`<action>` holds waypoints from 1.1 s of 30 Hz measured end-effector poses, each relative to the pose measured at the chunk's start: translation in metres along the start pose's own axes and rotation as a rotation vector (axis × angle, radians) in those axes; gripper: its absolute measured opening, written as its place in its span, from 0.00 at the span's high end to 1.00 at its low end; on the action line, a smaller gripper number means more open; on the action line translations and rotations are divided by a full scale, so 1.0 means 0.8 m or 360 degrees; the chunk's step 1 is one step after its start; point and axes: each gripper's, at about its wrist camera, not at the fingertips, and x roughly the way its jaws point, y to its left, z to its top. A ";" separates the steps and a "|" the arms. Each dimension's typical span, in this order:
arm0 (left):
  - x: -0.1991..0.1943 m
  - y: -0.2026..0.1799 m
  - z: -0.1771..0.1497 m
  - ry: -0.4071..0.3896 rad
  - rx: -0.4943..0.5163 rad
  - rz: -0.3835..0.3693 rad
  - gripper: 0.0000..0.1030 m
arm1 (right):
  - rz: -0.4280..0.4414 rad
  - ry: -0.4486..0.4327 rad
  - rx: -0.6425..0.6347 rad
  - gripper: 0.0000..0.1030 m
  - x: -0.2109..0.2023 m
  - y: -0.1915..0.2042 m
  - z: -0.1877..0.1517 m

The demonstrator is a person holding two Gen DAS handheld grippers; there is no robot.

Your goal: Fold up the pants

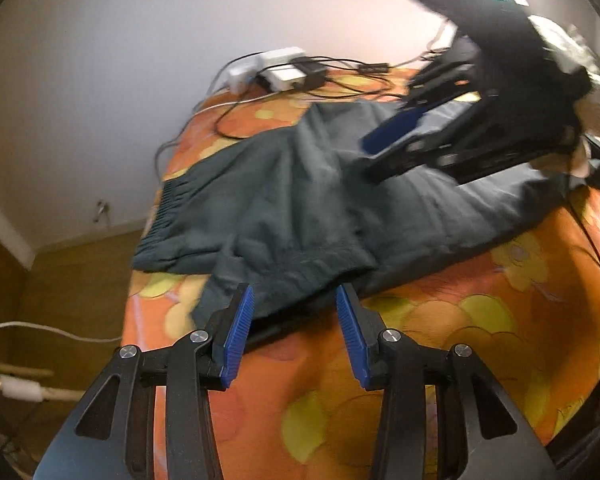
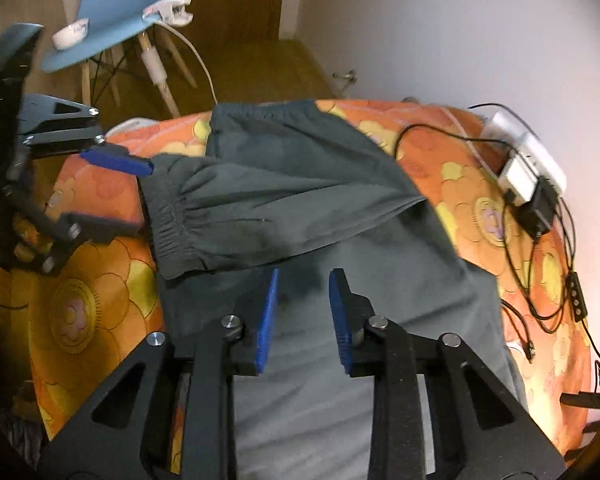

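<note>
Dark grey-green soft-fabric pants (image 2: 296,184) are lying on the bed with the orange-and-yellow floral cover (image 1: 440,344), one leg already doubled back so its gathered elastic cuff (image 2: 172,232) is sitting near the left edge. The left gripper (image 1: 295,300) is hovering at that cuff, fingers spread wide and holding nothing. The right gripper (image 2: 303,284) is hanging over the mid-leg cloth, fingers moderately apart, also empty. The fabric is looking light, limp and prone to wrinkling; the thicker cuff and waistband (image 2: 260,110) are probably offering the firmest pinch. Only container in sight: a small white bowl (image 2: 70,34) on the blue chair (image 2: 112,4), contents hidden.
</note>
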 end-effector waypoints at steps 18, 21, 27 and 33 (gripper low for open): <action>0.033 0.062 0.058 -0.0036 -0.0211 -0.0050 0.71 | 0.0056 -0.0103 0.0201 0.75 -0.002 -0.045 0.010; 0.039 0.097 0.061 -0.0033 -0.0321 0.0009 0.71 | 0.0052 -0.0142 0.0170 0.74 -0.007 -0.045 0.020; 0.032 0.130 0.046 -0.0062 -0.0463 0.0093 0.57 | 0.0040 -0.0190 0.0076 0.54 0.001 -0.033 0.059; 0.025 0.162 0.034 -0.0088 -0.0617 0.0111 0.54 | -0.0034 -0.0183 -0.0079 0.49 0.033 -0.018 0.084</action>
